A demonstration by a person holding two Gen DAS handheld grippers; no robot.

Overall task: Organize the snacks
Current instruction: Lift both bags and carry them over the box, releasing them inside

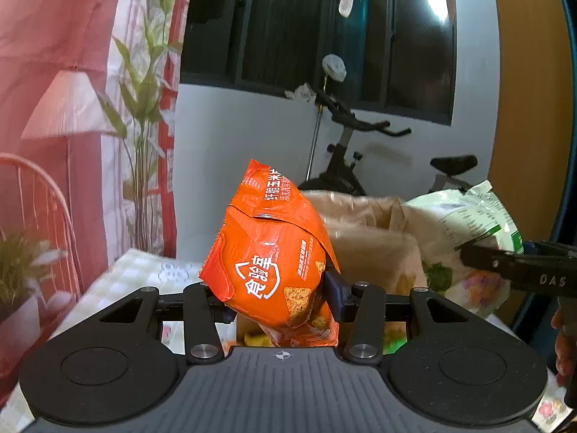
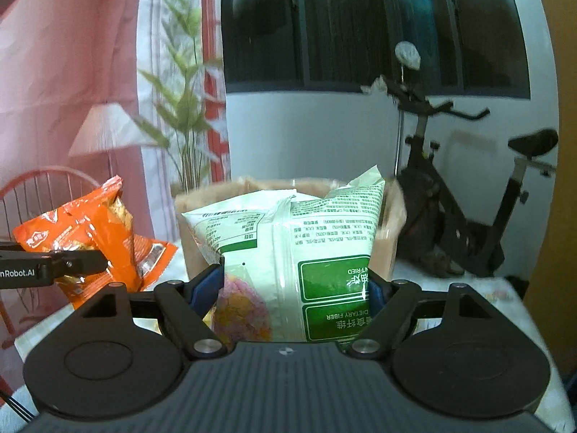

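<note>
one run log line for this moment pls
left gripper: shut on crinkly orange snack bag | right gripper: shut on white-green snack bag | both held aloft before brown paper bag

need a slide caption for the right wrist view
Right hand-held gripper shut on a green-and-white snack bag before a brown paper bag.

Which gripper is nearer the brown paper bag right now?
Right, by a little. The right gripper, shut on the green-and-white snack bag, sits directly before the brown paper bag. The left gripper, holding the orange chip bag, is off to its left.

Dim, reddish, edge-warped, slightly blurred.
</note>
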